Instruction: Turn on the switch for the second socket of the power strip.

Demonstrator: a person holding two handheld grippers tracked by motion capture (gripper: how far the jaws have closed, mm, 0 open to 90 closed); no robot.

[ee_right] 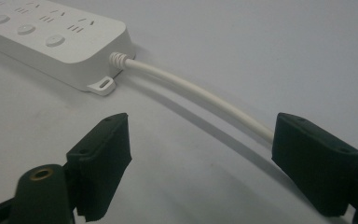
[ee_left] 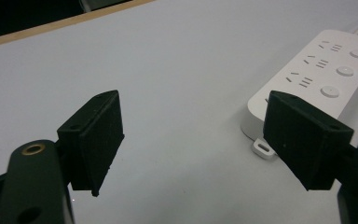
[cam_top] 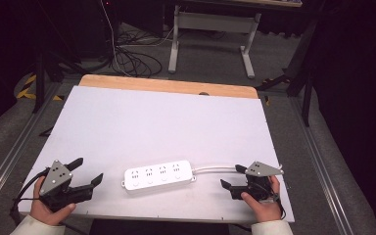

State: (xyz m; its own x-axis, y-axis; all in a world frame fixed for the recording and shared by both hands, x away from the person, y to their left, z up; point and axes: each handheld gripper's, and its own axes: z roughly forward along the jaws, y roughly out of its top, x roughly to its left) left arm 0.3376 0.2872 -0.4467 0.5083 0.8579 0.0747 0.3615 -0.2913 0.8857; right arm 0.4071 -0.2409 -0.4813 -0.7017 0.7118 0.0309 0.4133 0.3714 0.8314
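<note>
White tabletop [cam_top: 152, 122] holds a power strip [cam_top: 159, 177], cord [cam_top: 215, 169] partly hidden behind right hand-held gripper [cam_top: 231, 177].

The power strip [cam_top: 159, 176] looks like smooth white plastic with a faint sheen, its cord [ee_right: 200, 93] equally smooth. The table [cam_top: 166, 122] is matt white with a bare wooden far edge. Both grippers' jaws are matt black.

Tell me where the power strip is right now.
In the high view the white power strip lies flat on the white table near its front edge, between the open left gripper and open right gripper, its cable running right.
</note>
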